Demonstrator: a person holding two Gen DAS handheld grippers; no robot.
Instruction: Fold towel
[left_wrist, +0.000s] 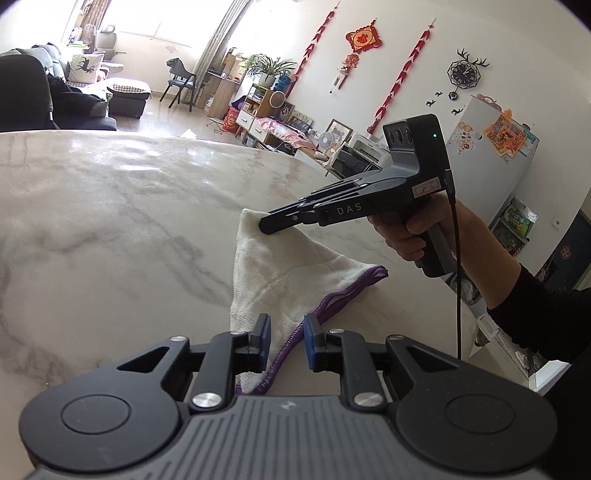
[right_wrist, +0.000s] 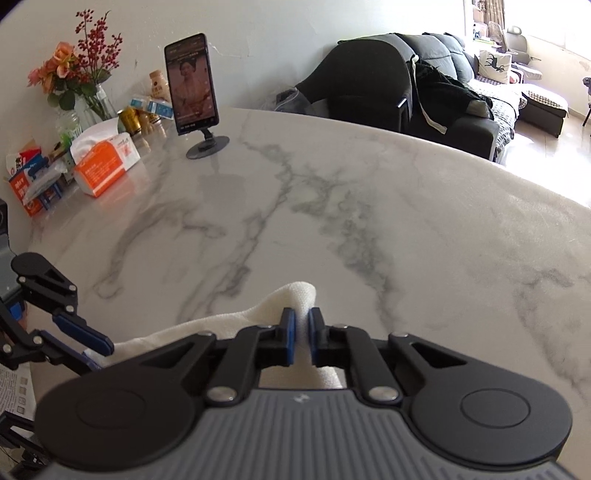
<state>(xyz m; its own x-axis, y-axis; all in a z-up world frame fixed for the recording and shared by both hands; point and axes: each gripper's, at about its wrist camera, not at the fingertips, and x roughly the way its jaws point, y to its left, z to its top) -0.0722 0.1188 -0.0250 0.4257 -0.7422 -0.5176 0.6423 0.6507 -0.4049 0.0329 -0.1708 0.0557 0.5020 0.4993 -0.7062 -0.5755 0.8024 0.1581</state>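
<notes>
Blue pads (right_wrist: 291, 341) of the right gripper (right_wrist: 302, 341) pinch a bunched corner of the white towel (left_wrist: 291, 273); the jaws stand almost together with the cloth pressed between them. In the left wrist view the same gripper reaches in from the right side, its tip buried in the towel's far corner, lifting that corner off the marble table (left_wrist: 122, 206).

The left gripper (left_wrist: 287, 341) has its pads a little apart, straddling the towel's near corner and its purple-stitched hem (left_wrist: 325, 302). Cloth lies between the pads, but a gap shows on the right side, so the pads do not visibly press on it.

Stretched between the two grippers, the towel forms a rough triangle, one point trailing toward the table's right edge. A hand (left_wrist: 410, 236) in a dark sleeve grips the right gripper's handle. Well beyond the towel, at the table's far left, stand a phone on a stand (right_wrist: 192, 85), an orange tissue box (right_wrist: 107, 166) and a vase of flowers (right_wrist: 74, 74).
</notes>
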